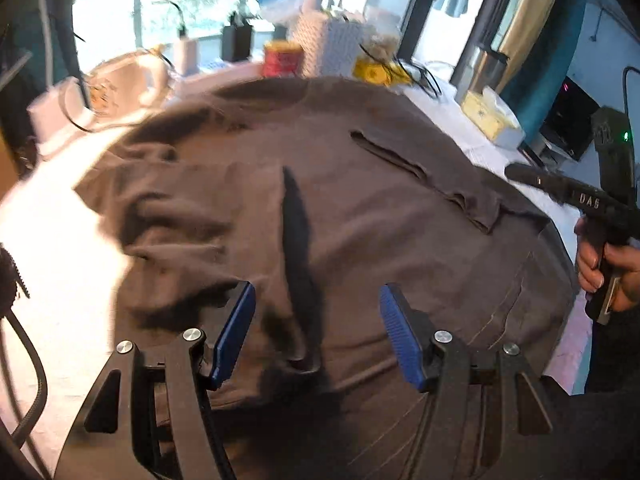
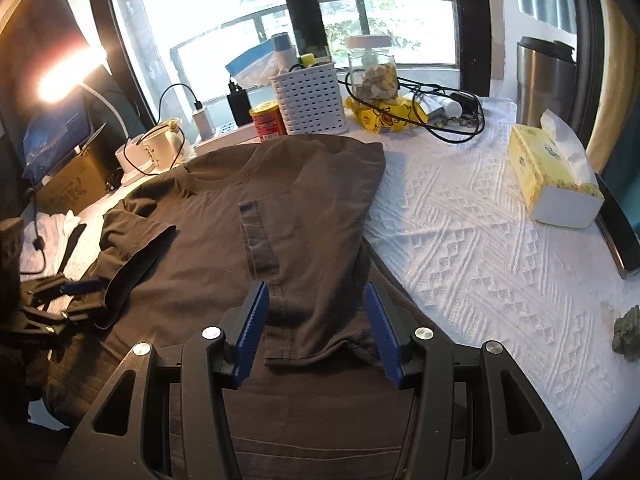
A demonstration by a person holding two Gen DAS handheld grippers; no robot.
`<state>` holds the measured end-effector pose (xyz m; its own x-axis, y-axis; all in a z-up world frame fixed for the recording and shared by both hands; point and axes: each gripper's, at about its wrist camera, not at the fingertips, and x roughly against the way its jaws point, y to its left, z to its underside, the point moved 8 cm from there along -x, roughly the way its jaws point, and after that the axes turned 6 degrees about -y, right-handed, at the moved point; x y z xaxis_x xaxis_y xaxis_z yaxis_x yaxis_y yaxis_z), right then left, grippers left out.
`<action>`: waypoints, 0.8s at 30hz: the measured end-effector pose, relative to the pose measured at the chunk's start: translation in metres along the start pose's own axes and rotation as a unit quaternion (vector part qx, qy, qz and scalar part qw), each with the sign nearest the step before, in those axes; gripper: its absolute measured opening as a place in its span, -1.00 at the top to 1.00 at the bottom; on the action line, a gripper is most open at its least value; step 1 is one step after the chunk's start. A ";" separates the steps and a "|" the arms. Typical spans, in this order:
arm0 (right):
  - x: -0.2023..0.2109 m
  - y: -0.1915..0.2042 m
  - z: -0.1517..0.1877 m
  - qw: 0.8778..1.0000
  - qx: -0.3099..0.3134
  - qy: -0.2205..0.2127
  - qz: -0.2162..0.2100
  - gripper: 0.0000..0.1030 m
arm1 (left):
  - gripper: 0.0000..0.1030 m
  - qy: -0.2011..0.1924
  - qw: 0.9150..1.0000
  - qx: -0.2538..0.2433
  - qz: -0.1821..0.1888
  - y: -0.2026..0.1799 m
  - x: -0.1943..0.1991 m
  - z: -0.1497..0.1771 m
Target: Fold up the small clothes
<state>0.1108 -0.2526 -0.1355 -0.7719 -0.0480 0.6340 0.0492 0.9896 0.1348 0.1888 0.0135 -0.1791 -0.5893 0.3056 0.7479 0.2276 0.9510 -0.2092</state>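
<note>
A brown T-shirt (image 1: pixel 360 200) lies flat on the white textured tablecloth (image 2: pixel 480 240), collar toward the window. Its right side is folded over into a long flap (image 2: pixel 320 220) along the shirt's middle. My right gripper (image 2: pixel 318 332) hovers open over the flap's lower edge, and the cloth lies flat between the blue pads (image 2: pixel 252 332) without being pinched. My left gripper (image 1: pixel 318 332) is open above the rumpled left part of the shirt, near a dark crease (image 1: pixel 298 240), and holds nothing. In the right wrist view the left sleeve (image 2: pixel 132 240) lies loosely turned inward.
Along the window side stand a white basket (image 2: pixel 308 100), a red can (image 2: pixel 268 120), a glass jar (image 2: pixel 372 68), a yellow bag (image 2: pixel 384 114) and cables. A tissue box (image 2: pixel 552 176) and a steel mug (image 2: pixel 544 80) sit at the right. A hand (image 1: pixel 600 264) holds the right gripper's handle.
</note>
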 end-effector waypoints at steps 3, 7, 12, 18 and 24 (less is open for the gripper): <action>-0.002 -0.007 0.001 1.000 -0.006 0.001 0.001 -0.04 | -0.28 0.014 1.000 -0.014 0.007 -0.015 -0.012 0.008; -0.006 -0.014 0.000 1.000 -0.009 0.003 0.003 -0.04 | -0.28 0.023 0.998 -0.030 0.053 -0.042 -0.007 0.011; -0.011 -0.018 -0.006 1.000 -0.006 0.004 0.004 -0.04 | -0.28 -0.024 0.999 -0.042 0.008 -0.028 0.017 -0.015; -0.026 -0.020 -0.020 1.000 0.009 0.009 0.007 -0.04 | -0.28 -0.053 0.995 0.012 -0.088 0.062 0.026 -0.042; -0.049 -0.030 -0.045 0.999 0.024 0.019 0.017 -0.04 | -0.28 -0.047 0.989 0.072 -0.122 0.127 0.003 -0.048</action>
<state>0.1754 -0.2858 -0.1367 -0.7460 -0.0181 0.6657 0.0444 0.9960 0.0769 0.2531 0.1332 -0.1735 -0.6846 0.0625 0.7262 -0.0387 0.9918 -0.1218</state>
